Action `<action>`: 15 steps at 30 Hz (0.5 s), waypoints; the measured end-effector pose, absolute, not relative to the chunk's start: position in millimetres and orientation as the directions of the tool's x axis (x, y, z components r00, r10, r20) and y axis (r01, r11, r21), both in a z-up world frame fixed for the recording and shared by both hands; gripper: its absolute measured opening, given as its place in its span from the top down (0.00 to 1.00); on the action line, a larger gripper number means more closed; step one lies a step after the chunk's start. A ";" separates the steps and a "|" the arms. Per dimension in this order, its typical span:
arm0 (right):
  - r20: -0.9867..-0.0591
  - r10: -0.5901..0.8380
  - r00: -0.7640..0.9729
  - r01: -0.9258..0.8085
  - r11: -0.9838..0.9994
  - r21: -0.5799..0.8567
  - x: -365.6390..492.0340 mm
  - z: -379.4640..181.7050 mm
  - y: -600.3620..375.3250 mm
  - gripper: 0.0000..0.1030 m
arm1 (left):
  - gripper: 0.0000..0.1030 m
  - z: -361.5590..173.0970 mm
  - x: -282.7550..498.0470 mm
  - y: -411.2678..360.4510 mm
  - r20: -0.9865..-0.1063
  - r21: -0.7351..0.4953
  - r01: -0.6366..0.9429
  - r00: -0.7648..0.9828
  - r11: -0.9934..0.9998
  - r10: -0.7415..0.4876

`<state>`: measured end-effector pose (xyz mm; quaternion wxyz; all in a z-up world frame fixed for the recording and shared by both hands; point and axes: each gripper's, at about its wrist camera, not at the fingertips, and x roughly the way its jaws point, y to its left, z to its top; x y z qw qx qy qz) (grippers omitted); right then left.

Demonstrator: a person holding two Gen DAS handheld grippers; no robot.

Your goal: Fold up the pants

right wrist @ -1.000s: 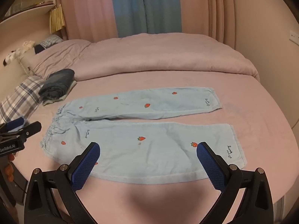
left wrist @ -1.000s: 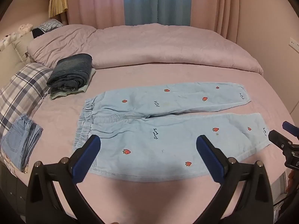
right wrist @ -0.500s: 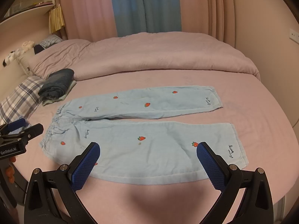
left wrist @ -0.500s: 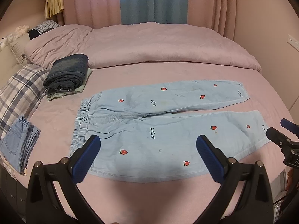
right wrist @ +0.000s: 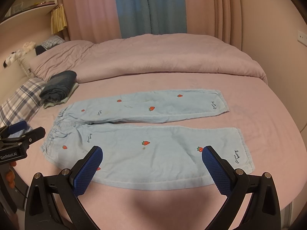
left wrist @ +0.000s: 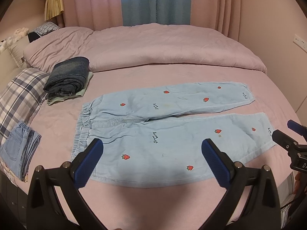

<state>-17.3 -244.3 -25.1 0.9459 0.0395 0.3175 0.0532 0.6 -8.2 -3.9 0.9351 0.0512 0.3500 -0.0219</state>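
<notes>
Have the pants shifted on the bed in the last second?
No. The pants lie flat where they were, the waistband keeping the same gap to the folded jeans in both views.

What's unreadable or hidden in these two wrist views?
- Embroidered script on the strawberry pants: too small, both views.
- Folded light-blue jeans: left view, cut off by the fisheye edge; right view, mostly behind the left gripper.
- Right gripper in left view: body cut off by the frame edge.
- Pale garment under the dark jeans: mostly covered.
</notes>
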 end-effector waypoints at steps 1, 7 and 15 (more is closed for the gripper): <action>-0.596 0.125 0.793 -0.076 0.991 0.107 -16.9 -24.9 -243.9 0.00 | 0.00 -3.9 0.7 -8.7 -0.656 0.081 0.077 0.754 0.994 -0.005; -0.596 0.128 0.792 -0.077 0.991 0.110 -16.2 -23.5 -243.6 0.00 | 0.00 -2.5 -0.3 -10.0 -0.640 0.054 0.070 0.768 0.996 -0.019; -0.595 0.127 0.794 -0.079 0.991 0.107 -16.1 -23.1 -241.5 0.00 | 0.00 -2.2 -0.4 -10.7 -0.649 0.057 0.074 0.760 0.996 -0.019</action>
